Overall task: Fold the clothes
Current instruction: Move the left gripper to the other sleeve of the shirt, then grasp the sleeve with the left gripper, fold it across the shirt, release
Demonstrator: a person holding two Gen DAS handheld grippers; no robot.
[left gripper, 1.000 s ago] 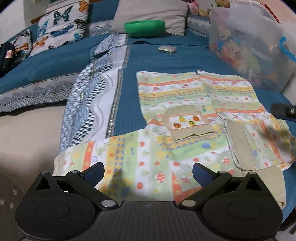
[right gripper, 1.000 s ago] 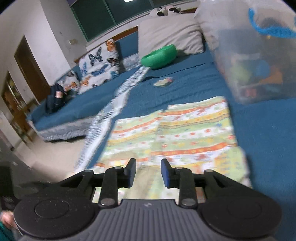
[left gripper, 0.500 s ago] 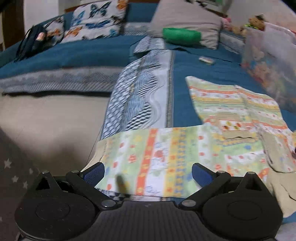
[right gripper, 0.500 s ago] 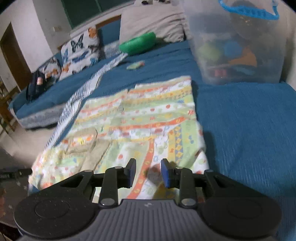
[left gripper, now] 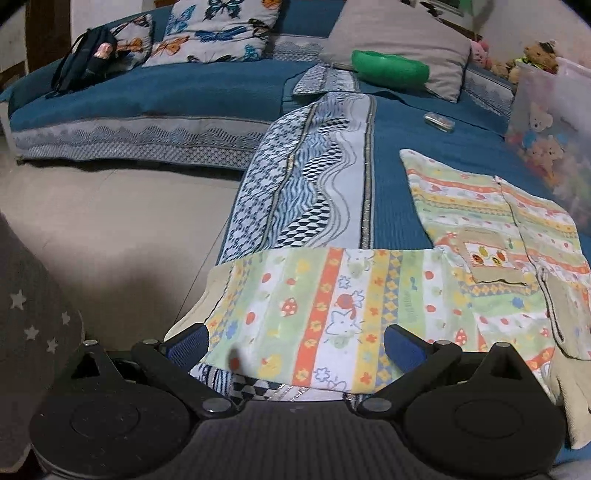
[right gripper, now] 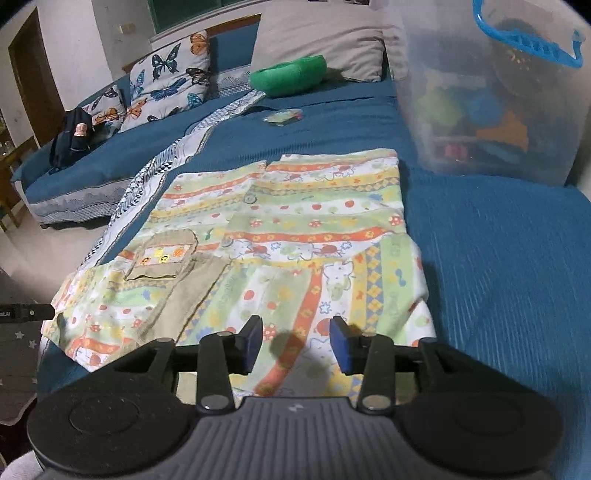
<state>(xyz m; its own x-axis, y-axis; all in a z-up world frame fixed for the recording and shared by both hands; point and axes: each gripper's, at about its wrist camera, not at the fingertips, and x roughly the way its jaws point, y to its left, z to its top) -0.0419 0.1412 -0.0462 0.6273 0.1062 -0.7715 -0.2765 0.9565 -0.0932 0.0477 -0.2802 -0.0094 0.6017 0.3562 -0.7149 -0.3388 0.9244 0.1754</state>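
Observation:
A child's patterned shirt [left gripper: 472, 236] with orange, yellow and green stripes and a khaki chest pocket [left gripper: 491, 262] lies spread flat on the blue bed. Its left sleeve [left gripper: 325, 317] reaches toward the bed's edge. My left gripper [left gripper: 295, 343] is open wide, just above that sleeve's end. In the right wrist view the shirt [right gripper: 295, 221] lies ahead, and my right gripper [right gripper: 295, 341] is open over its right sleeve [right gripper: 332, 302]. Neither gripper holds cloth.
A clear plastic toy bin [right gripper: 491, 92] stands at the shirt's right. A green bowl-shaped cushion [left gripper: 388, 70], pillows [left gripper: 218, 29] and a small packet [left gripper: 437, 122] lie farther back. A patterned bedspread border [left gripper: 306, 177] runs left of the shirt. The floor [left gripper: 92, 229] is to the left.
My left gripper has moved left to the left sleeve's end. My right gripper has moved back to the right sleeve and its jaws have opened wider.

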